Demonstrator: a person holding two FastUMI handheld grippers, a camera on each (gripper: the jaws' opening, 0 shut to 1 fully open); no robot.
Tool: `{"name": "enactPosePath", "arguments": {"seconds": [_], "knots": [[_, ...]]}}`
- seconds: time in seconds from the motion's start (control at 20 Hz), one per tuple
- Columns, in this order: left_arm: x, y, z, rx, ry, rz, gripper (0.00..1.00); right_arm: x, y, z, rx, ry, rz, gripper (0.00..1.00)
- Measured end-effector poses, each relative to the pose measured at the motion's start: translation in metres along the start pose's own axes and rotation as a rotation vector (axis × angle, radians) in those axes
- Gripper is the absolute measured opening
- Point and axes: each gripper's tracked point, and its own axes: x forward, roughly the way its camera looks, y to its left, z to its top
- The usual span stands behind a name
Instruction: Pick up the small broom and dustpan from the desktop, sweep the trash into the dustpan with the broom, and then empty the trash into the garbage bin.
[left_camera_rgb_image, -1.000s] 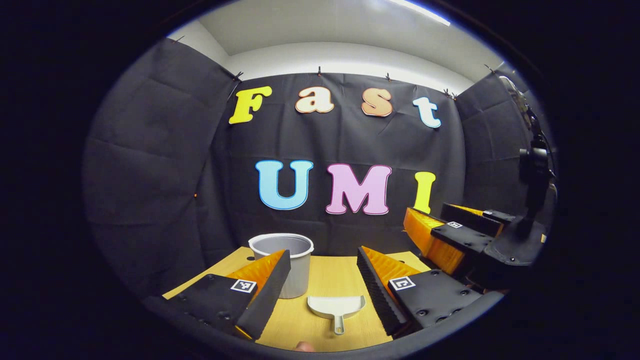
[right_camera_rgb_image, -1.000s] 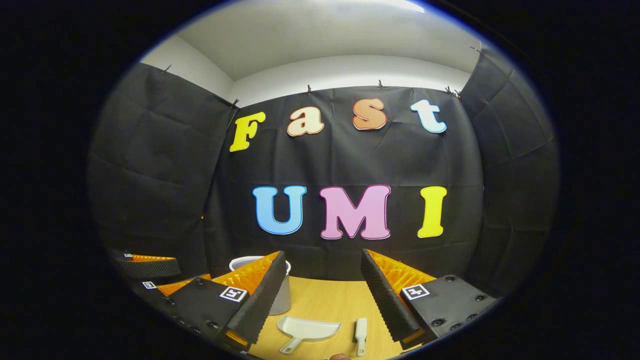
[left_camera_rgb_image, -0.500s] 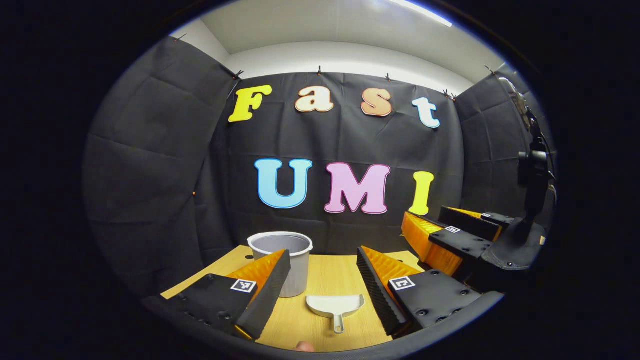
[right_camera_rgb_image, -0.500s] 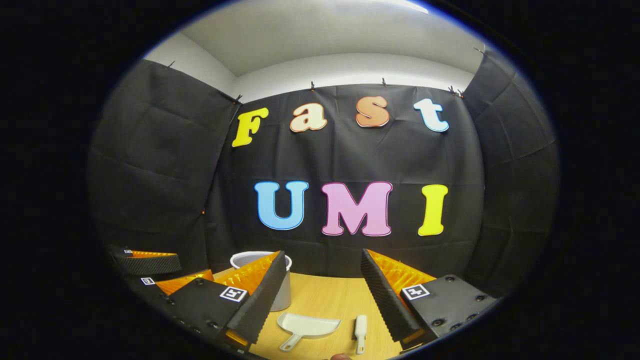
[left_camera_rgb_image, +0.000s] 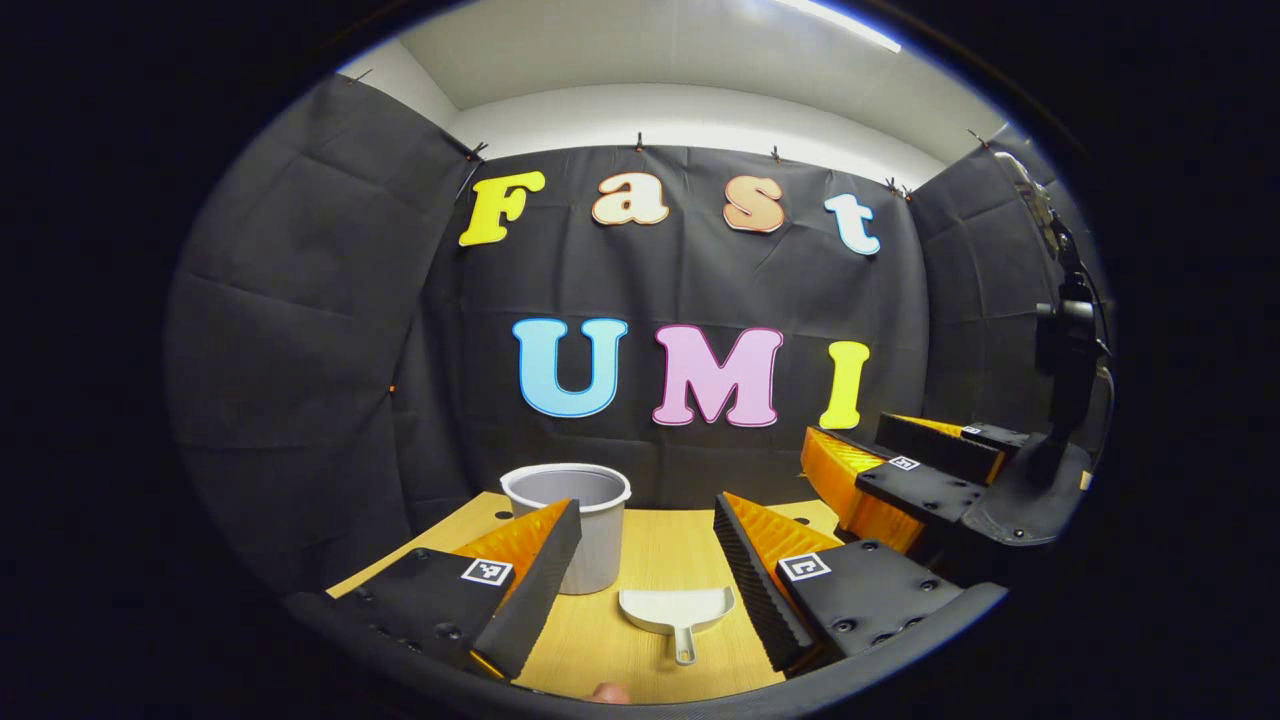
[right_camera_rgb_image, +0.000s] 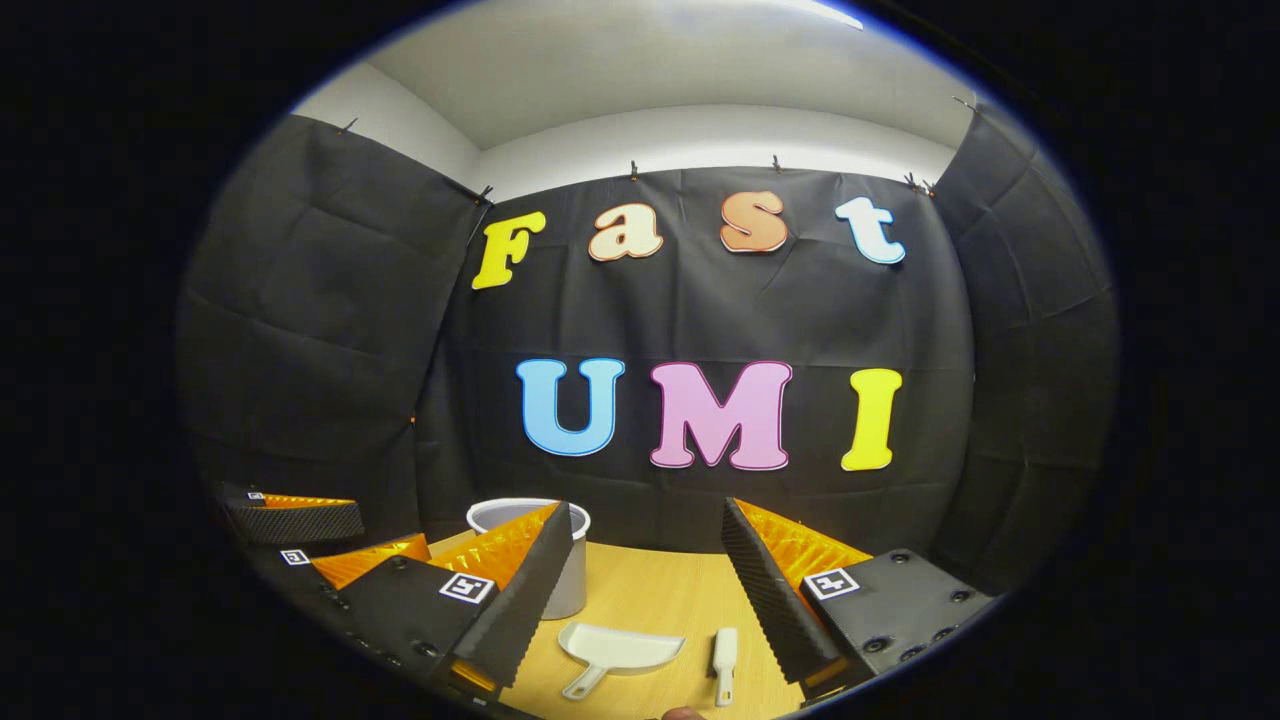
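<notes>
A white dustpan (left_camera_rgb_image: 677, 608) lies flat on the wooden desktop (left_camera_rgb_image: 660, 545), handle toward me, just ahead of my left gripper (left_camera_rgb_image: 646, 502), which is open and holds nothing. In the right gripper view the dustpan (right_camera_rgb_image: 620, 648) lies left of a small white broom (right_camera_rgb_image: 724, 660), both between the fingers of my open, empty right gripper (right_camera_rgb_image: 646, 505). A grey garbage bin (left_camera_rgb_image: 600, 540) stands upright at the back left of the desk, half hidden behind a finger. A small tan scrap (left_camera_rgb_image: 605, 692) shows at the near edge, too cut off to tell.
The right gripper (left_camera_rgb_image: 846, 428) hovers open off to the right in the left gripper view, with a black mount (left_camera_rgb_image: 1065, 340) above it. The left gripper (right_camera_rgb_image: 392, 532) hangs at the far left in the right gripper view. Black cloth walls close the desk on three sides.
Both views drift only slightly; the scene slides a little right in the right gripper view. The right gripper sits a touch lower in the left gripper view. Nothing was grasped.
</notes>
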Motion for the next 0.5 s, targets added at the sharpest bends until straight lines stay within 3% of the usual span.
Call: {"name": "enactPosePath", "arguments": {"seconds": [0.05,0.15,0.45,0.5], "knots": [[0.0002,0.0002,-0.0005,0.002,0.002,-0.001,0.75,-0.0005,0.0012,-0.0014,0.0,0.004,0.002,0.96],[0.0008,-0.0001,0.0001,0.004,-0.004,-0.003,0.82,-0.0006,-0.0011,-0.0004,-0.002,0.001,-0.005,0.96],[0.0017,-0.0015,-0.007,0.008,0.003,-0.006,0.75,-0.0014,-0.0043,-0.0066,0.003,0.013,-0.017,0.96],[0.0026,-0.0018,-0.0077,0.011,0.008,-0.004,0.75,-0.0015,-0.0035,-0.0081,0.006,0.017,-0.016,0.9]]}}
